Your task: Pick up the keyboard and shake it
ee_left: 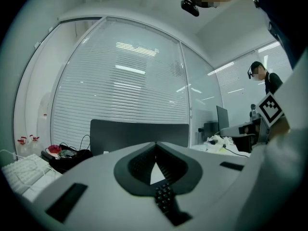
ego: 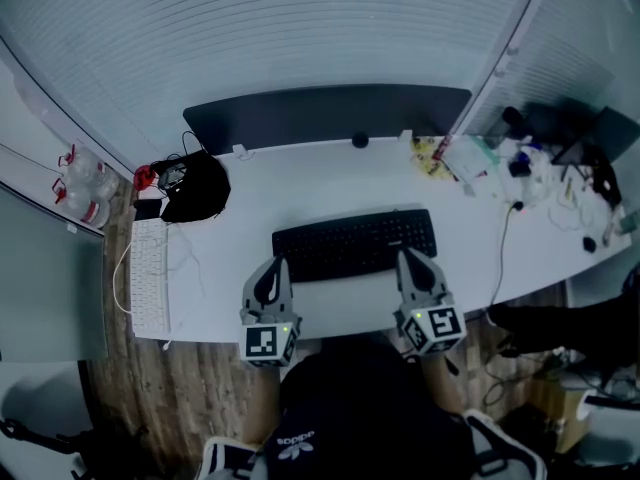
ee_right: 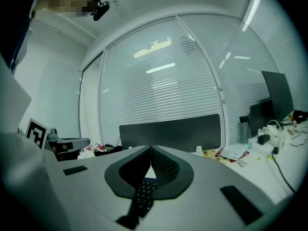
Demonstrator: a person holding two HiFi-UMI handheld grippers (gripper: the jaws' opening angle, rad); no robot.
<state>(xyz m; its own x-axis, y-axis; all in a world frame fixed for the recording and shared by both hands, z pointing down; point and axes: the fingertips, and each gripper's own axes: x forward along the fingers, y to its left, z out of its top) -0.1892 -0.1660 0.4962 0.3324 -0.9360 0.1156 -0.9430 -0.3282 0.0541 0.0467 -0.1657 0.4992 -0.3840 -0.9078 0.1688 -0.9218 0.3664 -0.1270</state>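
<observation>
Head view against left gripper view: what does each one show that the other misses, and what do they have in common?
Only the head view shows the black keyboard whole, from above, with the left gripper and the right gripper at its near edge, plus the wooden floor. Only the left gripper view shows a person standing far off at the right, and the left gripper's jaws closed together, seen close up. Both show the white table, the dark panel, the blinds and the white keyboard.
</observation>
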